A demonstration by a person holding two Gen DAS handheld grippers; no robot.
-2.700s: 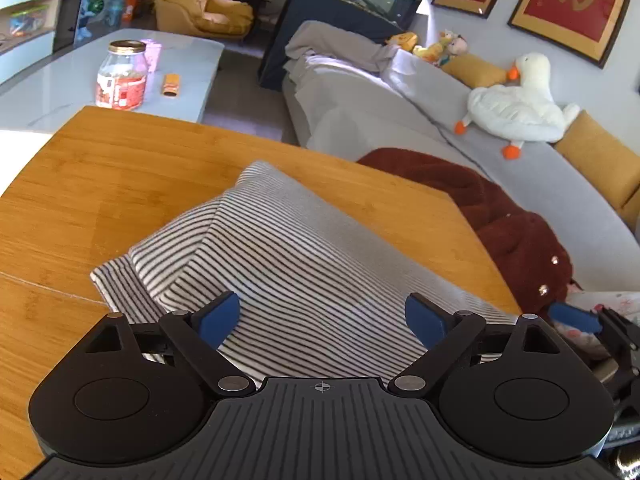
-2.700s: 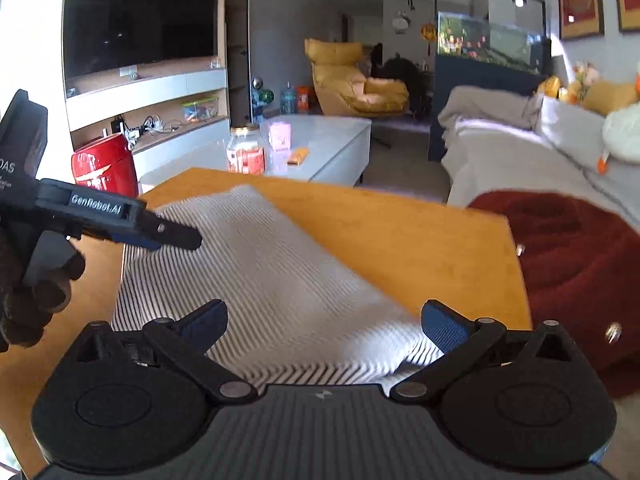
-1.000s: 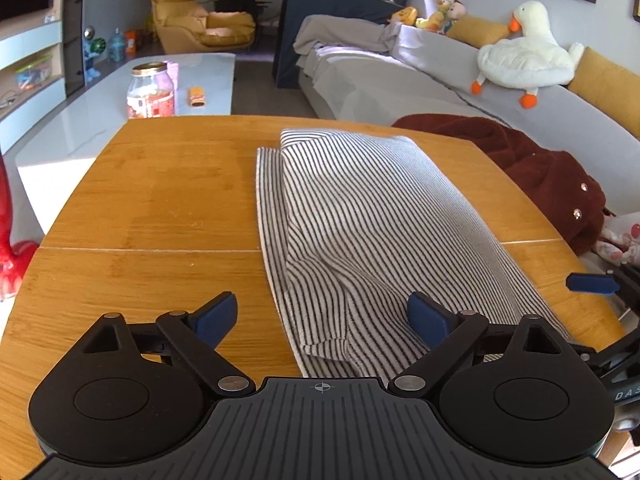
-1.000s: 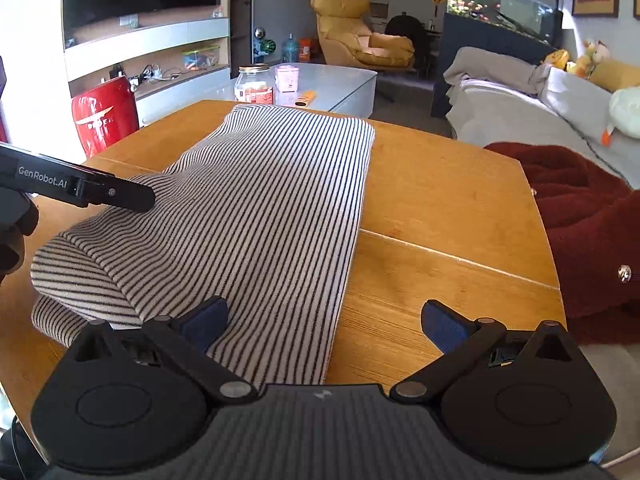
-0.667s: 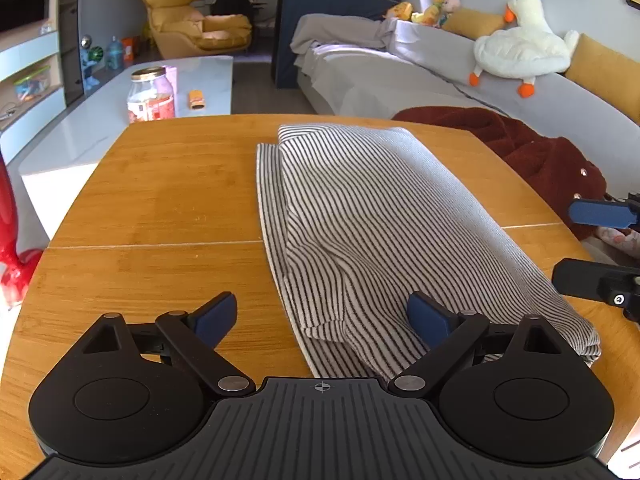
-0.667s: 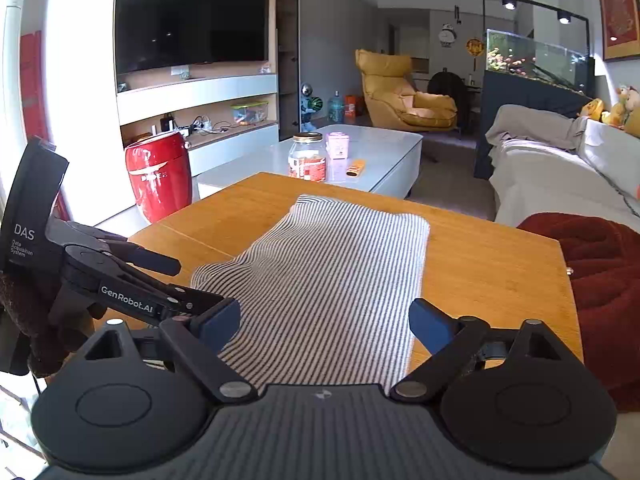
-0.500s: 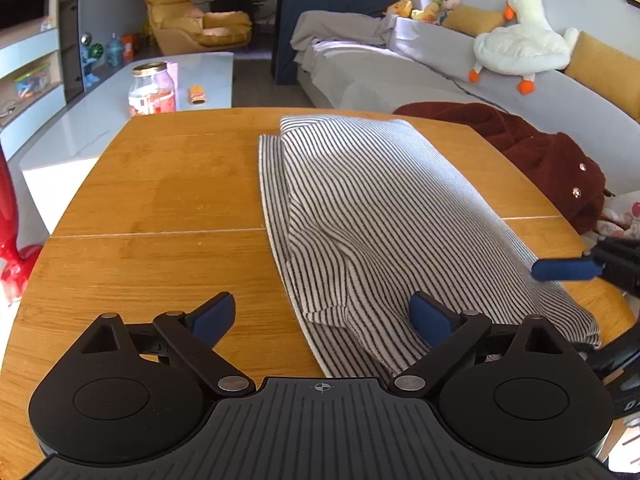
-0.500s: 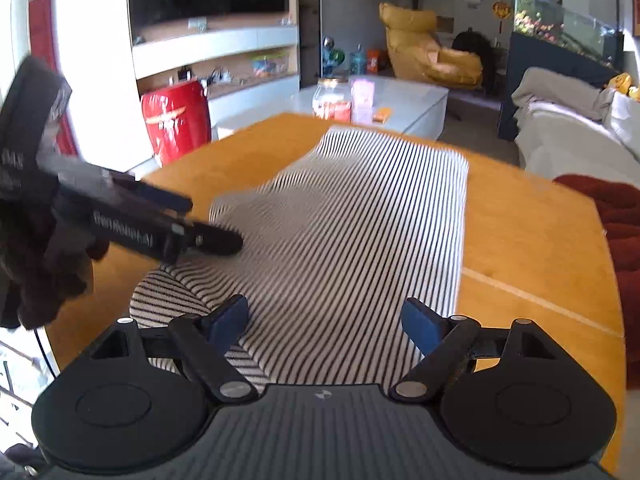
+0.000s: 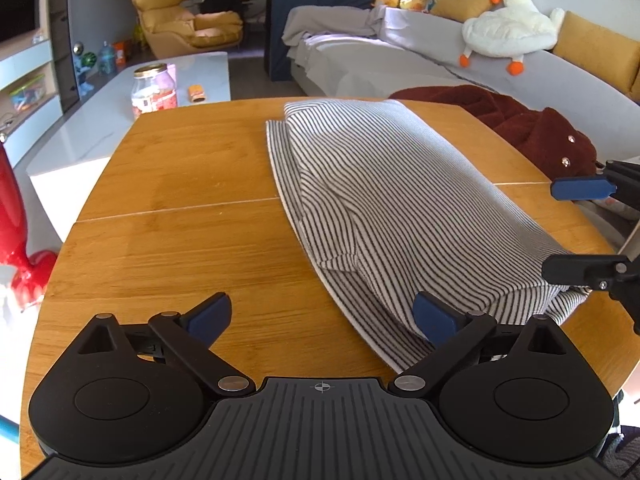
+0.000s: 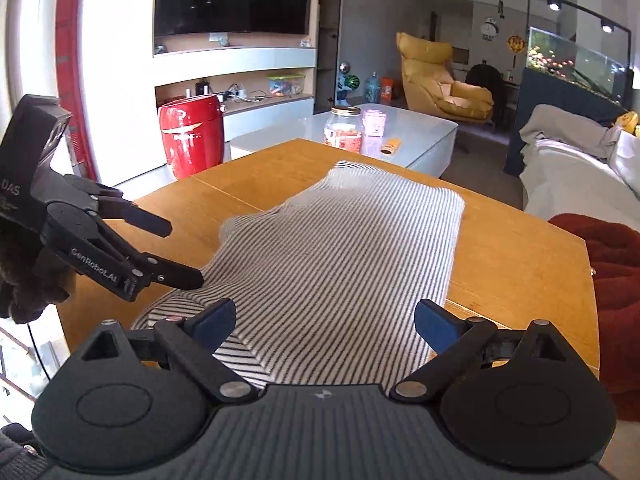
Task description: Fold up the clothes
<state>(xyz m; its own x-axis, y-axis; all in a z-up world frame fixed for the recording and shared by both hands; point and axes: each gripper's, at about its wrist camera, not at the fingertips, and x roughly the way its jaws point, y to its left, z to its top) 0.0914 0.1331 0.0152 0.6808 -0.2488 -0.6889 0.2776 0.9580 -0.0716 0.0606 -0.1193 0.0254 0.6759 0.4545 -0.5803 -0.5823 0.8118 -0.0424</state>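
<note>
A striped garment [image 9: 384, 200], folded lengthwise into a long band, lies on the wooden table [image 9: 192, 184] and runs from the near edge toward the far edge, closer to the sofa-side edge than to the other. Its far end is squared off and flat; its near end is bunched, with a fold of fabric rising and a thin white hem curving along the side facing the open tabletop.

The left gripper [image 9: 320, 316] hovers low over the near edge with its fingers [image 9: 210, 316] spread wide apart and nothing between them; the one on the garment's side sits just at the bunched near end, the other over bare wood. In the right wrist view the same gripper [image 10: 176, 252] comes in from the side, held in a dark-gloved hand [image 10: 24, 280], its lower finger tip at the cloth's near corner, though whether it touches cannot be told.

The right gripper [image 10: 324, 320] is also spread wide, holding nothing, its fingers [image 10: 434, 322] hanging above the near end of the garment [image 10: 340, 256]. From the left wrist view its two fingers [image 9: 580, 190] reach in from the sofa side, one above the other, the lower one just at the near corner of the fabric.

Beyond the far edge a glass jar [image 9: 154, 88] stands on a pale coffee table [image 9: 120, 120]. A dark red blanket [image 9: 520, 128] lies on the grey sofa [image 9: 400, 68] beside the table, with a plush goose [image 9: 508, 28] on the backrest. A red vase [image 10: 192, 136] stands on the floor near the television shelf.
</note>
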